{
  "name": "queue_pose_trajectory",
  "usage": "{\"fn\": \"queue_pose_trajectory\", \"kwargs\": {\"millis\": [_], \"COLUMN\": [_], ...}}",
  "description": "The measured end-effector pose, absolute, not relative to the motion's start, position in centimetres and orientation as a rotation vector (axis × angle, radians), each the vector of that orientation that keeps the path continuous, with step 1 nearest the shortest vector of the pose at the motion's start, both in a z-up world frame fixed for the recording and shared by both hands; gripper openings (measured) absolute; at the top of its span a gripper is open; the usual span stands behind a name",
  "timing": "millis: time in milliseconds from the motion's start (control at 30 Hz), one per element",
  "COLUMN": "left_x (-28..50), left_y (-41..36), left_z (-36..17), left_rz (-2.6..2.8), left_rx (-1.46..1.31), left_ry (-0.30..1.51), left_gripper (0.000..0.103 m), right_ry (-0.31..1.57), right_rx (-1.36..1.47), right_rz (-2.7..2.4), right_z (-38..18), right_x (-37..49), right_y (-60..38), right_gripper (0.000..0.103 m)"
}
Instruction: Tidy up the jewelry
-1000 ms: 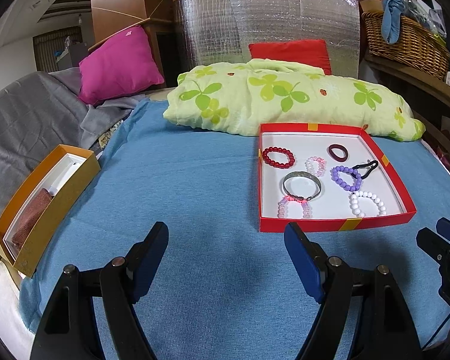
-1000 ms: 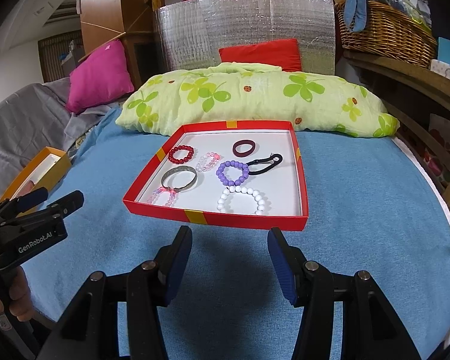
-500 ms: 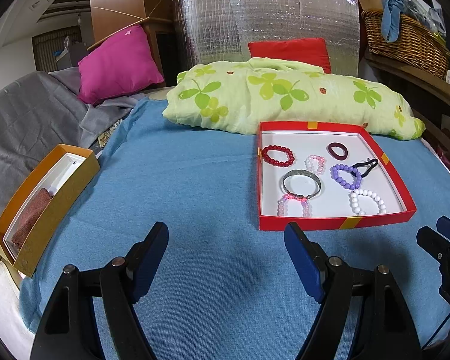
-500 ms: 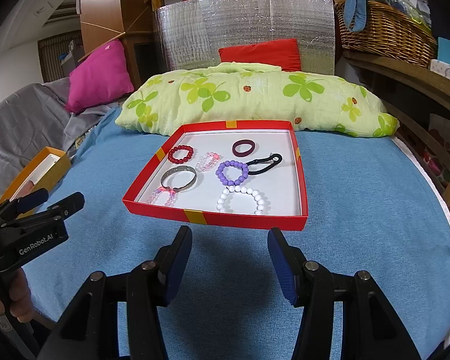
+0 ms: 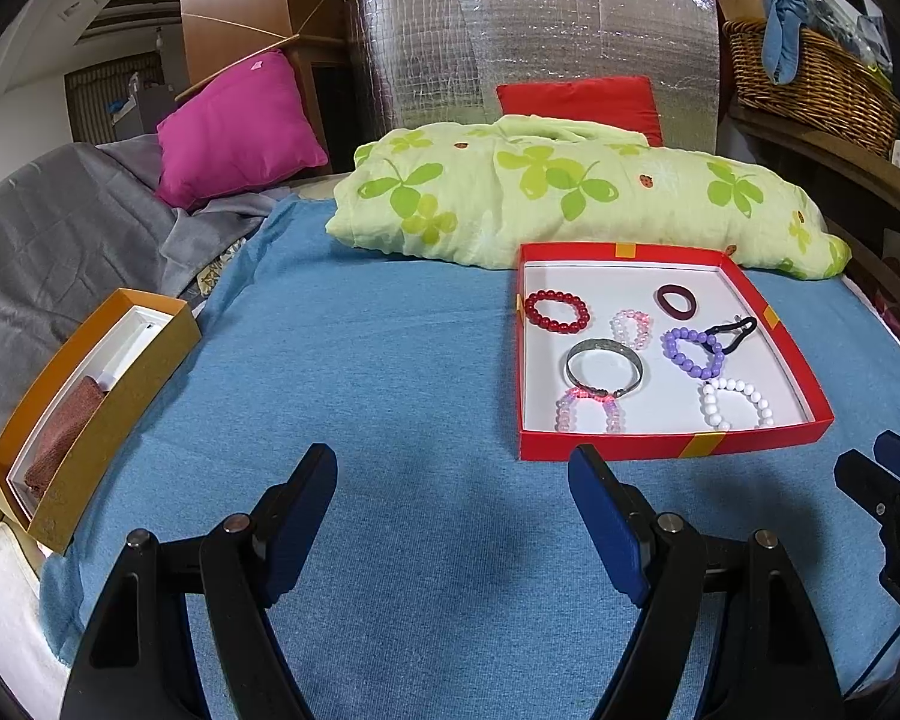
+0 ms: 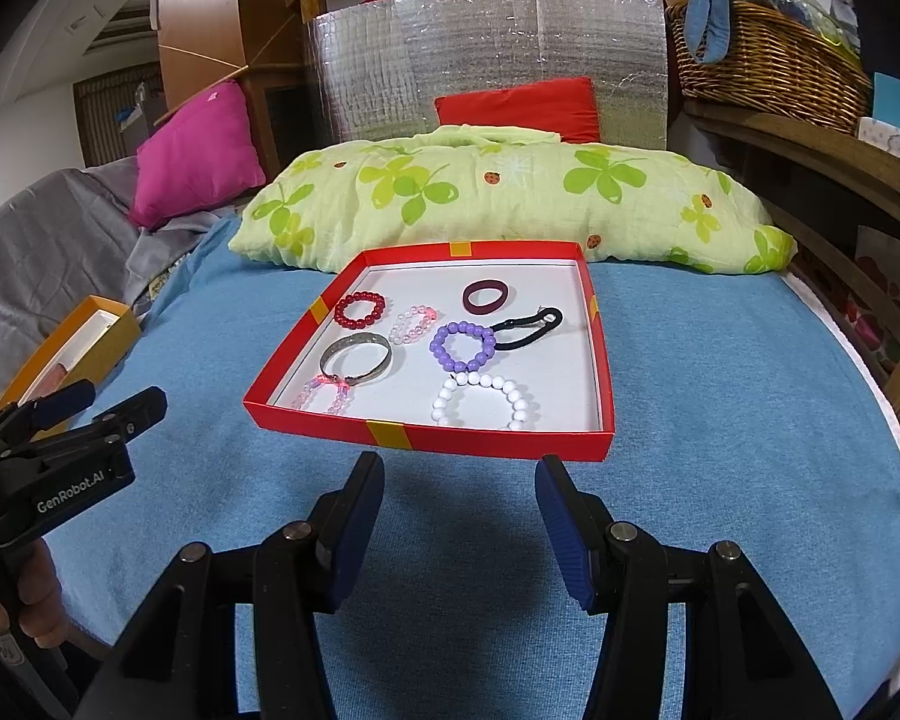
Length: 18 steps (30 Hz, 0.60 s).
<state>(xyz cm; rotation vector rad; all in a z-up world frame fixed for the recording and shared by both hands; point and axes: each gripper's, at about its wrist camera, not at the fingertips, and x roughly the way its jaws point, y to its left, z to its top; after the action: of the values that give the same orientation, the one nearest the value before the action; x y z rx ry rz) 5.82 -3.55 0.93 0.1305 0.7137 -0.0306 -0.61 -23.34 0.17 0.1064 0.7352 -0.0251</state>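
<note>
A blue cloth (image 6: pixel 720 396) was spread over the surface, and on it the red tray (image 6: pixel 605 360) was taken as landmark. To the tray's far left an orange box (image 5: pixel 126 396) stood open, a brownish cloth seen inside it. All the jewelry lay inside the tray: a silver bangle (image 6: pixel 357 357) at its left side, a white bead bracelet (image 6: pixel 486 399) at its near edge, a purple bead bracelet (image 6: pixel 463 345) at its middle, a red bead bracelet (image 6: pixel 360 309) at its far left, a black hair tie (image 6: pixel 528 324) right of the purple one, a maroon band (image 6: pixel 485 296) at its far side, and 2 pale pink bracelets, unpointed. The left gripper (image 5: pixel 453 519) and right gripper (image 6: pixel 459 519) were both held spread and empty, just short of the tray's near edge. The scene fitted equally a tray waiting to be sorted or one already filled, so no step could be fixed. "GenRobot.AI" was read on the left gripper's side.
</note>
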Motion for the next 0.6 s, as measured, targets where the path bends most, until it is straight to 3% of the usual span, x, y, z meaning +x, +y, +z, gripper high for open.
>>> {"fn": "queue_pose_trajectory", "kwargs": {"millis": [600], "left_x": [5.83], "left_y": [-3.57], "left_z": [0.89], "left_rz": [-0.027], "left_rx": [0.133], "left_ry": [0.718], "left_gripper": [0.08], "right_ry": [0.739], "right_rx": [0.102], "right_rz": [-0.024], "right_z": [0.06], "right_x": [-0.61], "right_y": [-23.13], "right_gripper": [0.057]}}
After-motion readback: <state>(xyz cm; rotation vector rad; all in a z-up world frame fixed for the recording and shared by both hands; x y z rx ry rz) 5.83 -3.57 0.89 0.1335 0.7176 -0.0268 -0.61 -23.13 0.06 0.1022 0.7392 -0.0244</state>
